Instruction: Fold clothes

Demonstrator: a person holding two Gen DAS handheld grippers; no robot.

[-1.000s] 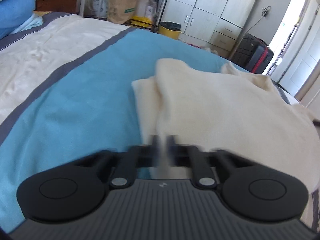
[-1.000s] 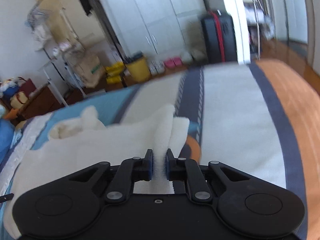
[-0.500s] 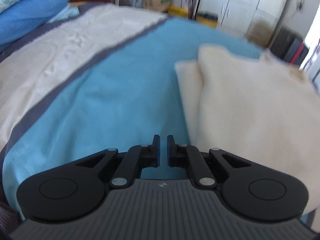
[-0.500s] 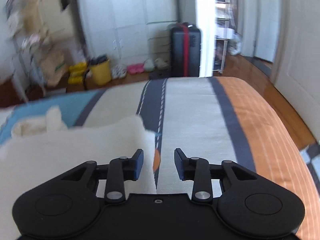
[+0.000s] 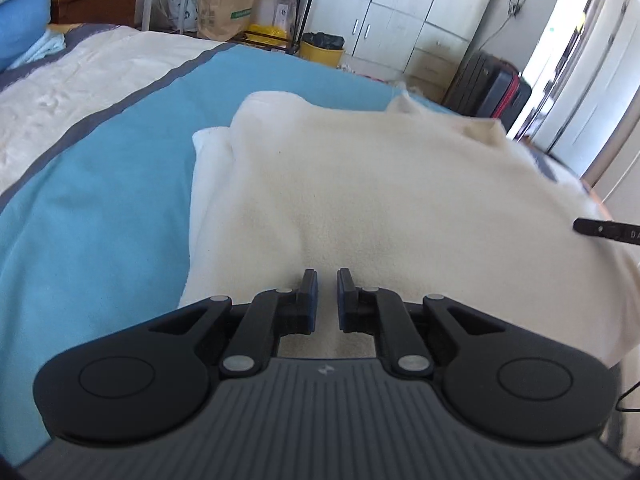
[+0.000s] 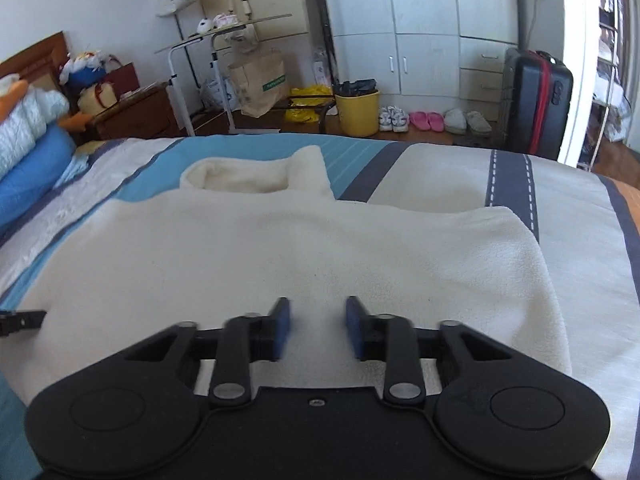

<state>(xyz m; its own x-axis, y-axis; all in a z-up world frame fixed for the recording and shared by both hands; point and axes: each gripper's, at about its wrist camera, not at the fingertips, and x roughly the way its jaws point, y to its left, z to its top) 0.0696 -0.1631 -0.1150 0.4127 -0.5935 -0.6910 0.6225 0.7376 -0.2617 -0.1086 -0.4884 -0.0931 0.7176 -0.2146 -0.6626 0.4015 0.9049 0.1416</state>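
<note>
A cream fleece garment [image 5: 380, 200] lies flat on the bed, its collar [image 6: 256, 176] at the far end and a folded-under layer showing along its left edge [image 5: 208, 184]. My left gripper [image 5: 328, 292] hovers over the near part of the garment. Its jaws are just beginning to open, with only a narrow slit between them and nothing in it. My right gripper [image 6: 318, 320] is over the garment's [image 6: 300, 248] near right part. Its jaws stand apart, blurred, and are closing, with no fabric pinched between the pads.
The bedspread [image 6: 460, 176] has blue, white, grey and orange stripes. Blue pillows [image 6: 28, 168] lie at the head on the left. Beyond the bed stand a yellow bin [image 6: 358, 112], a paper bag [image 6: 260, 80], shoes, a dark suitcase [image 6: 536, 100] and white wardrobes.
Both grippers let go of the garment's folds. The left swung out over the blue sheet and came back over the garment. The right opened wide, rolled level, and its jaws now stand narrower.
</note>
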